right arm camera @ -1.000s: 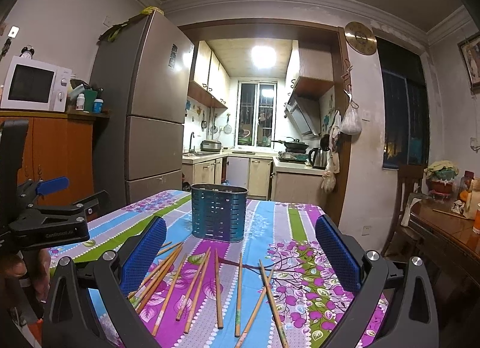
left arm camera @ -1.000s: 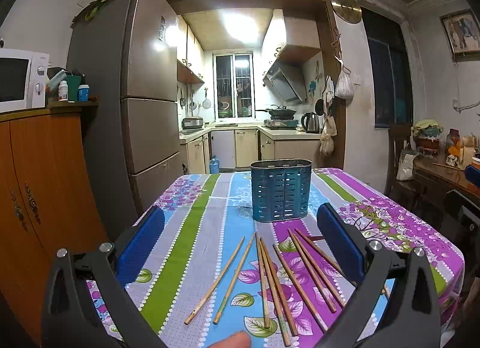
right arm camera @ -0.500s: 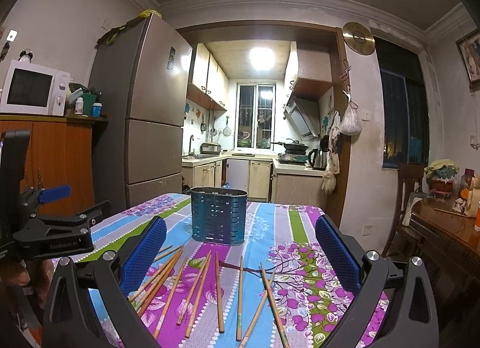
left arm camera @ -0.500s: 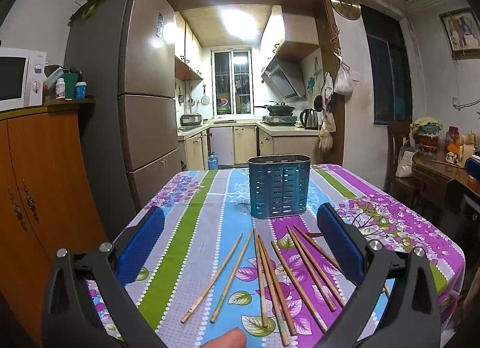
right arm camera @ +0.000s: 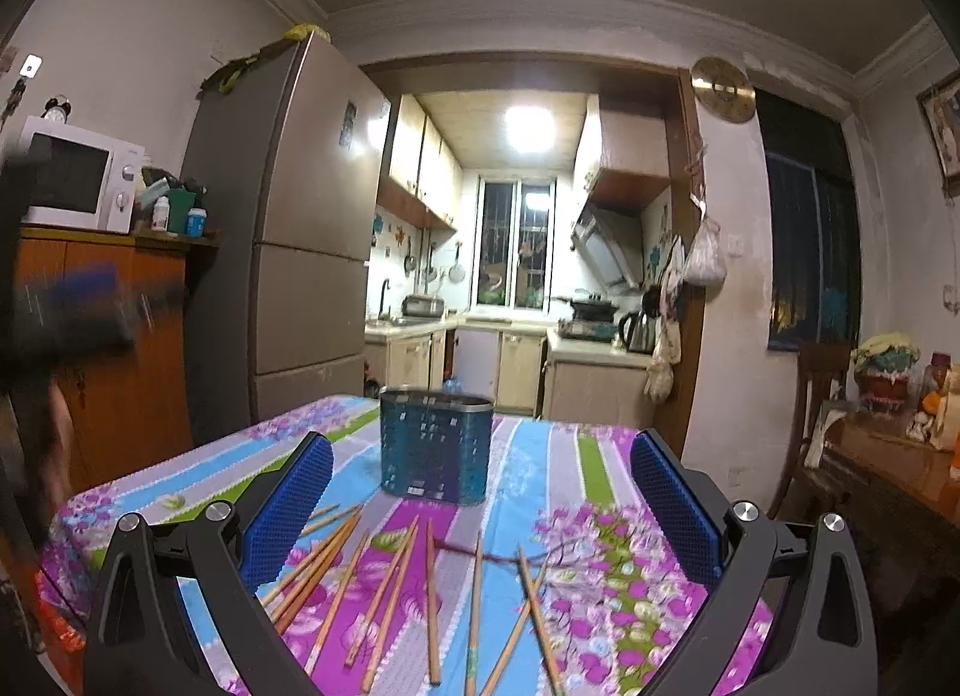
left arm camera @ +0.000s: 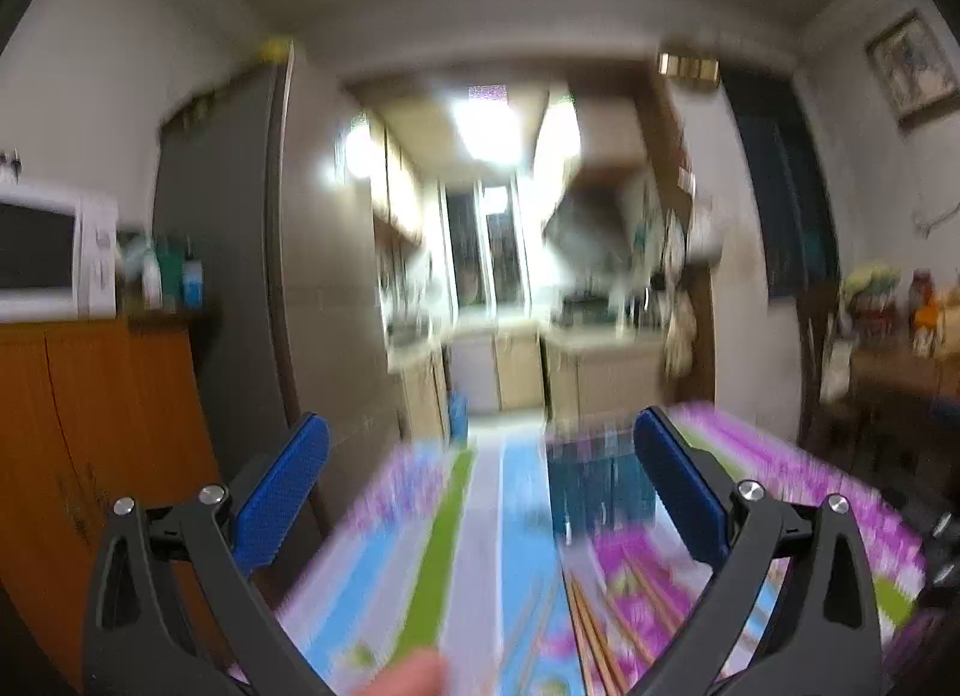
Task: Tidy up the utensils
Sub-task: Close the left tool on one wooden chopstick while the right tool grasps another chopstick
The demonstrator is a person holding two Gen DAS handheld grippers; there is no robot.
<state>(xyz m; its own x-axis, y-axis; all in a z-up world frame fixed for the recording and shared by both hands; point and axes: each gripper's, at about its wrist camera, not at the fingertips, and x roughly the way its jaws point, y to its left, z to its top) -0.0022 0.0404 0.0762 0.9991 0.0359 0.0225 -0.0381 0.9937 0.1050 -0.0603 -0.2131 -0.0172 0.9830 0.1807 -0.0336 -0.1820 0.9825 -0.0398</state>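
Several wooden chopsticks (right arm camera: 390,594) lie loose on the flowered tablecloth (right arm camera: 606,576). Behind them stands a teal perforated utensil holder (right arm camera: 435,444), upright and with nothing visible in it. My right gripper (right arm camera: 480,501) hovers open above the chopsticks, nothing between its blue pads. The left wrist view is smeared by motion; there my left gripper (left arm camera: 480,492) is open and holds nothing, with the holder (left arm camera: 600,492) and some chopsticks (left arm camera: 594,636) low at the right. A fingertip (left arm camera: 414,675) shows at the bottom edge. The left gripper appears as a dark blur (right arm camera: 66,312) at the far left of the right wrist view.
A tall fridge (right arm camera: 288,252) and a wooden cabinet (right arm camera: 114,348) with a microwave (right arm camera: 78,180) stand left of the table. A wooden side table (right arm camera: 888,468) with jars and a chair is at the right. The kitchen lies beyond the table's far edge.
My left gripper has swung fast up and to the left, blurring its view and pushing the table low and right in it. The right gripper has lowered slightly and stayed open.
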